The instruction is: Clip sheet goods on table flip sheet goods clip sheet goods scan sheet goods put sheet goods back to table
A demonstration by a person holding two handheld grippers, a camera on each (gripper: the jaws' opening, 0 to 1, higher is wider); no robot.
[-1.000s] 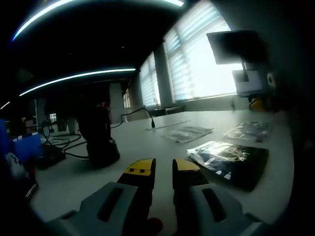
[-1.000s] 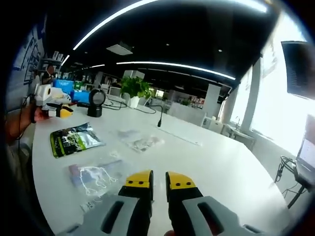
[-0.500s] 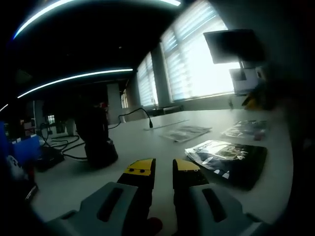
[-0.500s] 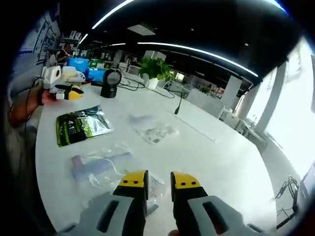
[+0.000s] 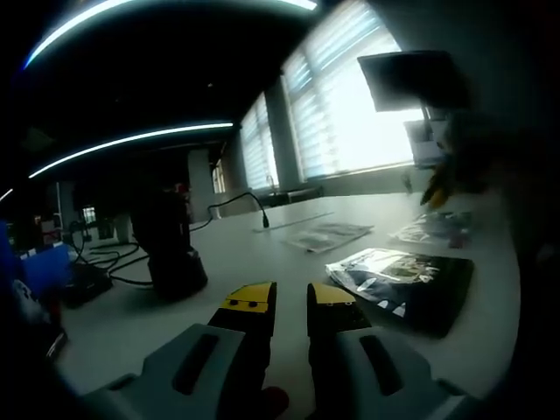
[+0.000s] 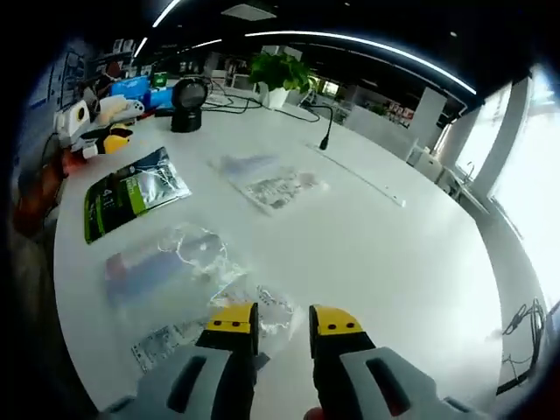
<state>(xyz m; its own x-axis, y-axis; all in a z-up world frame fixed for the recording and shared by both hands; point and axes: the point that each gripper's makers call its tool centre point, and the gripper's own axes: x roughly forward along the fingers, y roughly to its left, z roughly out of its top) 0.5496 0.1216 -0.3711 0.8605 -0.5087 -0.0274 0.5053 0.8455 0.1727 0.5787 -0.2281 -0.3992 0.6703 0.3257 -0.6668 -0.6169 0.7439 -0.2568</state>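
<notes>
Right gripper (image 6: 285,321) dipped toward clear packet (image 6: 171,262).

Each hand-held gripper — left (image 5: 290,296), right (image 6: 285,319) — jaws parted, empty.

Right gripper (image 5: 437,179) smeared by motion blur, jaw state unreadable; print on the dark foil pouch (image 5: 404,289) too small; clear bag (image 6: 171,262) contents blurred.

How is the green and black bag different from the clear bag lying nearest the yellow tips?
The green and black bag is opaque with printed colour, while the clear bag is see-through, showing its contents. The green and black bag lies farther from the right gripper; the clear bag reaches up to its jaws. Both lie flat on the white table.
</notes>
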